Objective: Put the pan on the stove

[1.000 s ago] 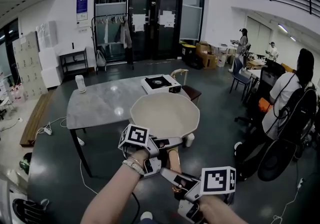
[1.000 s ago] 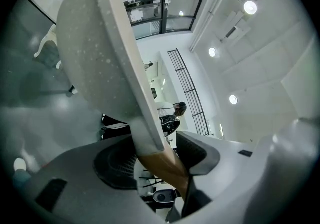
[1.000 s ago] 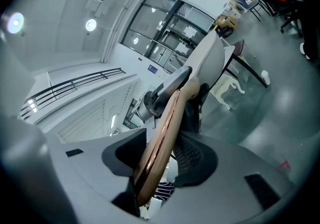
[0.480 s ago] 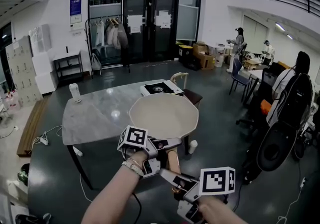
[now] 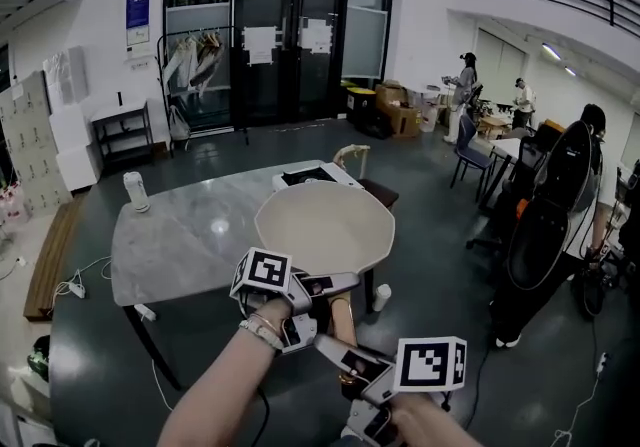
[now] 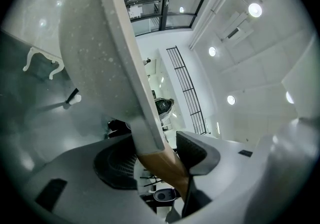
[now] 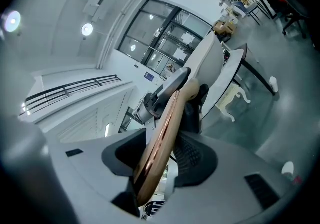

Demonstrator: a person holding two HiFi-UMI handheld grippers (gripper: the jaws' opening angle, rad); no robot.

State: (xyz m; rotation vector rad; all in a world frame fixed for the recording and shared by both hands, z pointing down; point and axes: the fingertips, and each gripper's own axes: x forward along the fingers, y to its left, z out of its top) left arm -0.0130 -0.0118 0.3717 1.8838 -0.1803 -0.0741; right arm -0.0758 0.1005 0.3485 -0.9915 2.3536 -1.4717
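A grey marbled tabletop (image 5: 190, 235) carries a white cylindrical cup (image 5: 134, 192) near its far-left corner; brown cardboard boxes (image 5: 393, 101) stand beyond.

left tool (image 5: 325, 287) ahead, right tool (image 5: 336, 351) behind, both gripping pan handle (image 5: 345, 320)

The right gripper (image 7: 160, 154) has both jaws pressed on the pan's wooden handle (image 7: 161, 133) (copper-brown, tilted up to the right), which runs on past the left gripper (image 7: 161, 95) around it further along to the pale pan (image 7: 207, 65), seen edge-on before a table (image 7: 235, 72) and glass doors (image 7: 165, 42).
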